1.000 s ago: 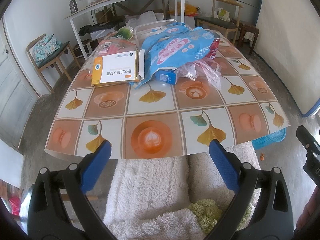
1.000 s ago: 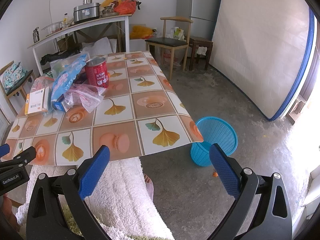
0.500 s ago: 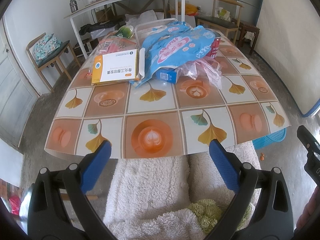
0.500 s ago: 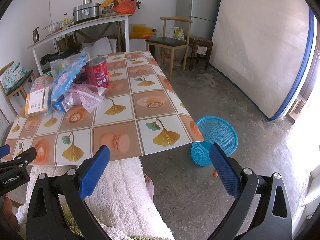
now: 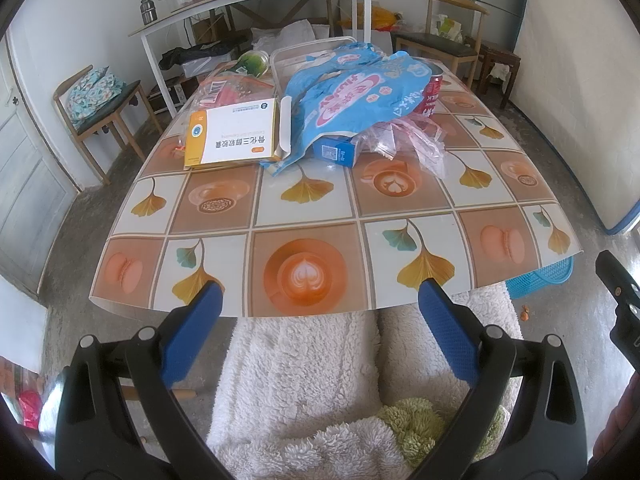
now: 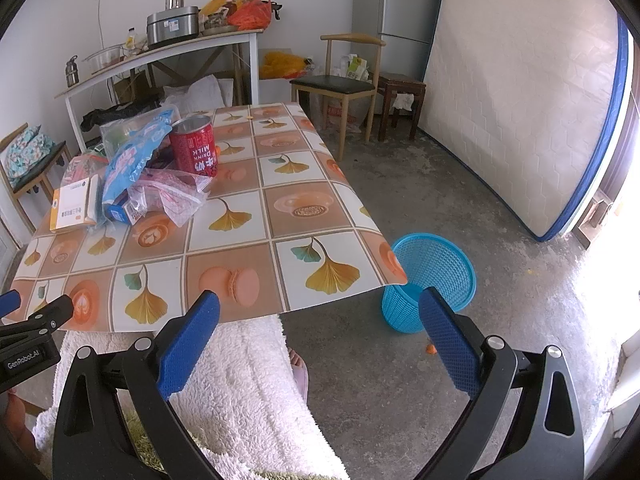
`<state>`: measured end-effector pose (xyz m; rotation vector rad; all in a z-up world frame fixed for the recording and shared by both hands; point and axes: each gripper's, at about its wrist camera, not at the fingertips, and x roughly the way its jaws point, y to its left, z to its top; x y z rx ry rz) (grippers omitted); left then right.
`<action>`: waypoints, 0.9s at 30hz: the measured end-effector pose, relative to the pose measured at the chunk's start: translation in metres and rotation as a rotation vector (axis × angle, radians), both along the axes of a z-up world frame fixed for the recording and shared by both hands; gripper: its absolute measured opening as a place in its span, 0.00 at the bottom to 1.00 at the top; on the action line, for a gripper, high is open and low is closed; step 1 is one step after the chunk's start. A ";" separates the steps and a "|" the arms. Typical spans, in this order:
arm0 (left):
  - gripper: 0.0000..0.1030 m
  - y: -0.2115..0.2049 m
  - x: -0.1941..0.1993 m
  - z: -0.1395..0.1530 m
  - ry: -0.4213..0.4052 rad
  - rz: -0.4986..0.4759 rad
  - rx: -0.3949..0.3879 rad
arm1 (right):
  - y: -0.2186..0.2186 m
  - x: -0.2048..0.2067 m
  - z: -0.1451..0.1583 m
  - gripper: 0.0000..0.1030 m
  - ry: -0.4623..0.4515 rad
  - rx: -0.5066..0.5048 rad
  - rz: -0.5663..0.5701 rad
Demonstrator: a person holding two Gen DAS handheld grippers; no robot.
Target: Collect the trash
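Left wrist view: the left gripper (image 5: 318, 320), blue-padded, gapes wide and empty at lower centre, short of the near edge of the table with the leaf-and-coffee patterned cloth (image 5: 304, 216), whose front half is bare. Trash sits upper centre: one yellow-and-white cardboard box (image 5: 234, 136), one crumpled blue plastic snack bag (image 5: 356, 98), one small blue carton (image 5: 334, 152), one clear pink-printed plastic bag (image 5: 416, 138). Right wrist view alone shows the whole blue mesh wastebasket (image 6: 430, 276) on open concrete floor at centre right beside the table's corner, and one red milk tin (image 6: 194, 150). The right gripper (image 6: 320, 342) is likewise wide and empty.
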<state>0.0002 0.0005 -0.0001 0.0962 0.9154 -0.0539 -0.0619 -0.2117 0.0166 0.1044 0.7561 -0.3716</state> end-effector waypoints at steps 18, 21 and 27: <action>0.92 0.000 0.000 0.000 0.002 0.000 0.000 | 0.004 0.002 0.001 0.94 -0.002 0.002 0.002; 0.92 0.000 0.000 0.000 0.002 0.000 0.001 | 0.005 0.002 0.001 0.94 -0.002 0.002 0.002; 0.92 0.000 0.000 0.000 0.002 0.000 0.001 | 0.004 0.002 0.001 0.94 -0.002 0.003 0.003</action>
